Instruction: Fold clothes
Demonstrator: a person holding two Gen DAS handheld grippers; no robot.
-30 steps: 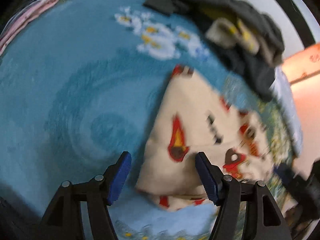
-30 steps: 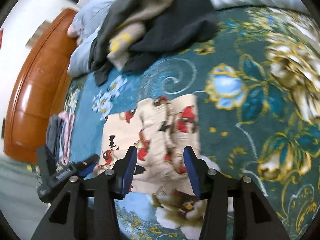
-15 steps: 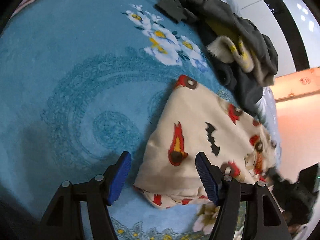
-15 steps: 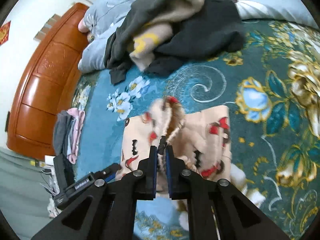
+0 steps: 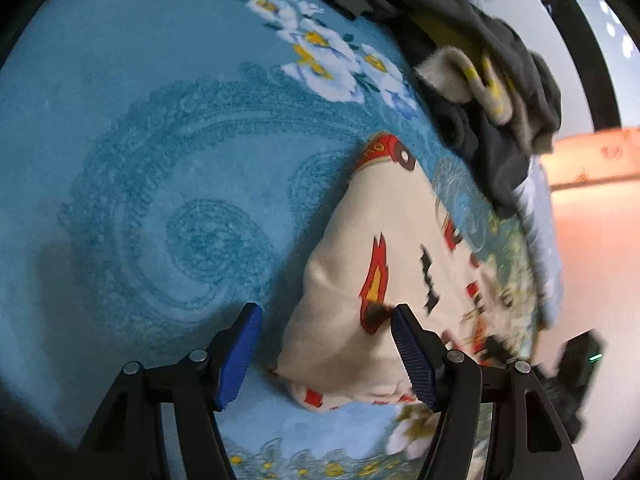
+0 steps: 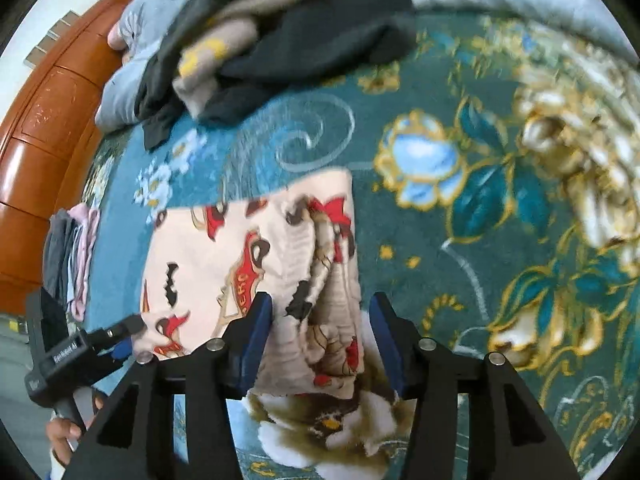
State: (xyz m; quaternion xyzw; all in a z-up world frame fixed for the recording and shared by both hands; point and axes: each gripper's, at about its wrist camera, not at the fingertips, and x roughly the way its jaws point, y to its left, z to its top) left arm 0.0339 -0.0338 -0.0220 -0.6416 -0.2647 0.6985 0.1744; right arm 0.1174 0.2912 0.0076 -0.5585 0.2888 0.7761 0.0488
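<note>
On the far left stands a shiny brown wooden headboard [image 6: 36, 128]. Just beside it, at the edge of the bed, lies a small stack of folded grey and pink clothes [image 6: 72, 256]. Below that, a hand [image 6: 66, 436] holds the left tongs [image 6: 120, 334], seen from the side here. In the left wrist view the left tongs [image 5: 326, 354] stand wide open. The blue pads hang over the near left corner of the garment without pressing on it.

The bed is covered by a soft blue-green blanket with big swirls and gold and white flowers [image 5: 152, 168]. In the middle of it lies the cream-coloured folded garment with red, black and brown cartoon prints [image 6: 240, 272]. Its left part lies flat. Its right part is bunched into soft wrinkles.

The right tongs [image 6: 322, 340] point down at that wrinkled part. Their jaws are opening, and the bunched cloth sits between the blue pads without being squeezed.

Behind the garment, further up the bed, sits a messy heap of dark grey, beige and yellow clothes [image 6: 280, 32]. It rests partly on a pale blue pillow [image 6: 124, 92]. To the right there is only the flowery blanket.
</note>
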